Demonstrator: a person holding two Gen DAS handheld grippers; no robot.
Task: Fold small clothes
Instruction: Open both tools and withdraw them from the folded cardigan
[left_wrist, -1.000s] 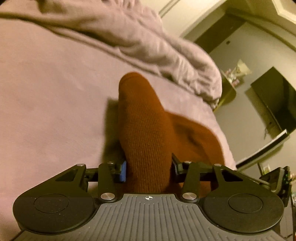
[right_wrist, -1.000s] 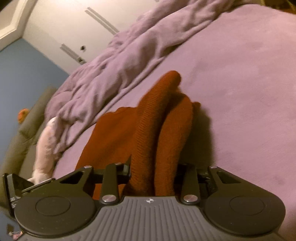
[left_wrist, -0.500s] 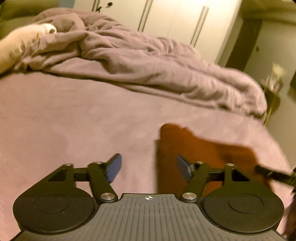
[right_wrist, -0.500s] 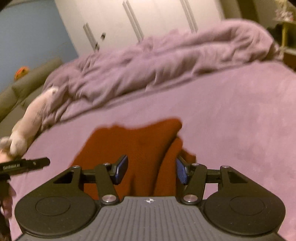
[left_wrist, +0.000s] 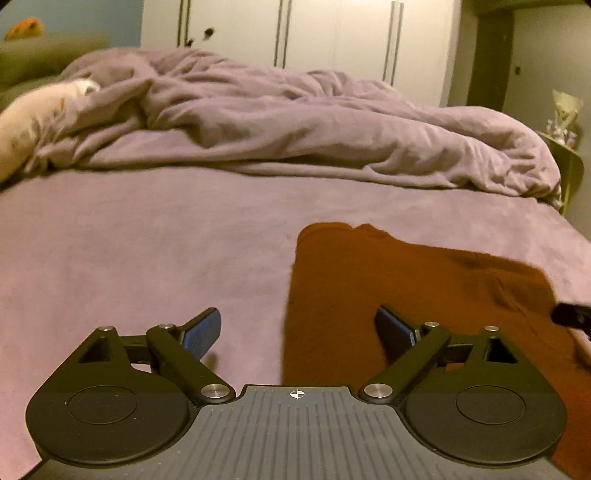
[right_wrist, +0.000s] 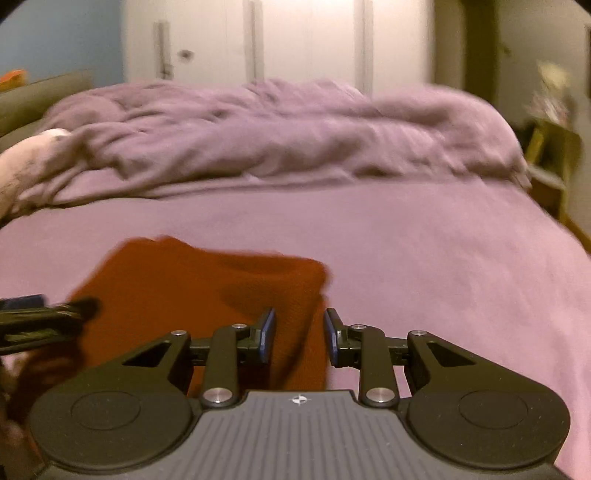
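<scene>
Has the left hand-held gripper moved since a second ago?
Yes. The left hand-held gripper has let go of the rust-red garment, opened, and pulled back and tilted up: the wardrobe doors now show beyond the bed.

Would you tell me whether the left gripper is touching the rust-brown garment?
Apart. In the left wrist view, the left gripper is wide open, and the garment lies flat below on the bed.

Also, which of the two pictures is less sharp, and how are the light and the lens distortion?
Right wrist view: clearly blurred by motion, the crumpled duvet and wardrobe doors smeared. Left wrist view: sharper, though the rust-red garment has soft edges. Both views: dim warm light, fisheye bending at the edges, dark corners. The left gripper throws a small shadow on the bed sheet.
</scene>
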